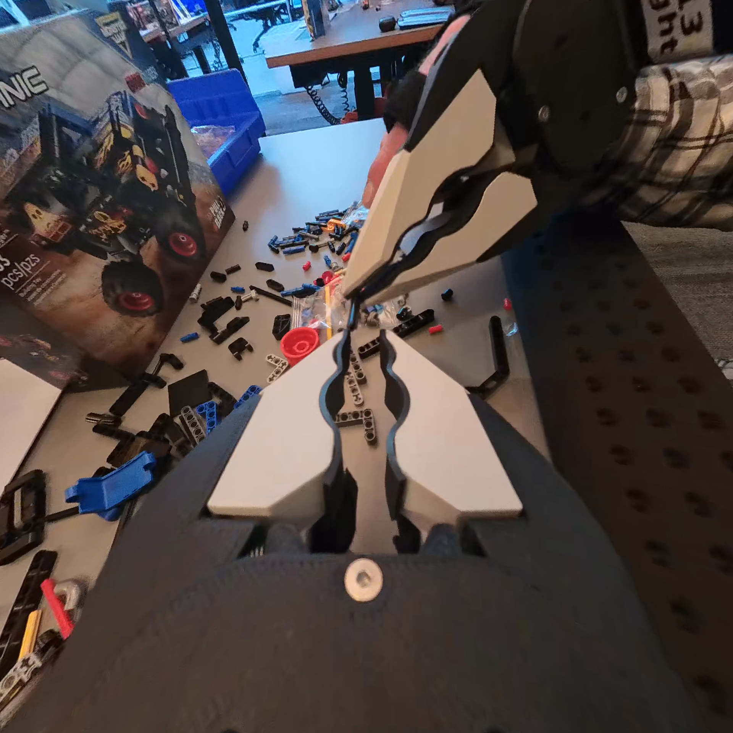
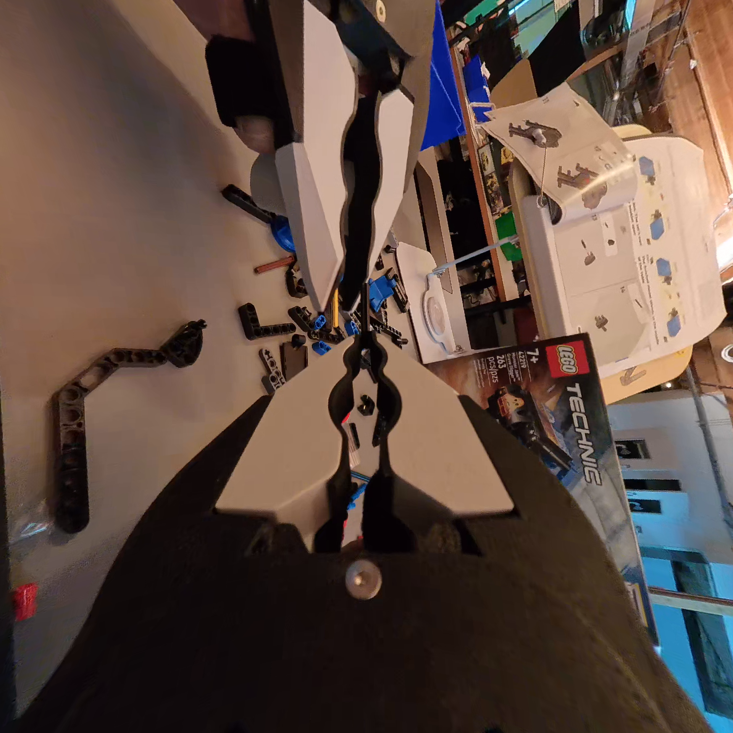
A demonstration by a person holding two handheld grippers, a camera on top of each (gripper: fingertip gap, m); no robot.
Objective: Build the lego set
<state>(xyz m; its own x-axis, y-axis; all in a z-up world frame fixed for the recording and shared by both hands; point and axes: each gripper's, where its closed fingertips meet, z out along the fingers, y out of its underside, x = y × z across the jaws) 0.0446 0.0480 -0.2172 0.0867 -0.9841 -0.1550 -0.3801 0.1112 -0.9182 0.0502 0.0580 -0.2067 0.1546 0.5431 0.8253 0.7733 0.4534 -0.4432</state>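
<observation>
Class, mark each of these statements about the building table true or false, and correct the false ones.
1. The right claw pinches a thin black axle. True.
2. The left claw is wide open with nothing near it. False: its fingers are slightly apart, with the axle's end at their tips.
3. A red wheel hub lies among loose pieces on the table. True.
4. The set's box lies flat under the pieces. False: it stands at the table's edge.
5. A blue bin sits behind the box. True.
</observation>
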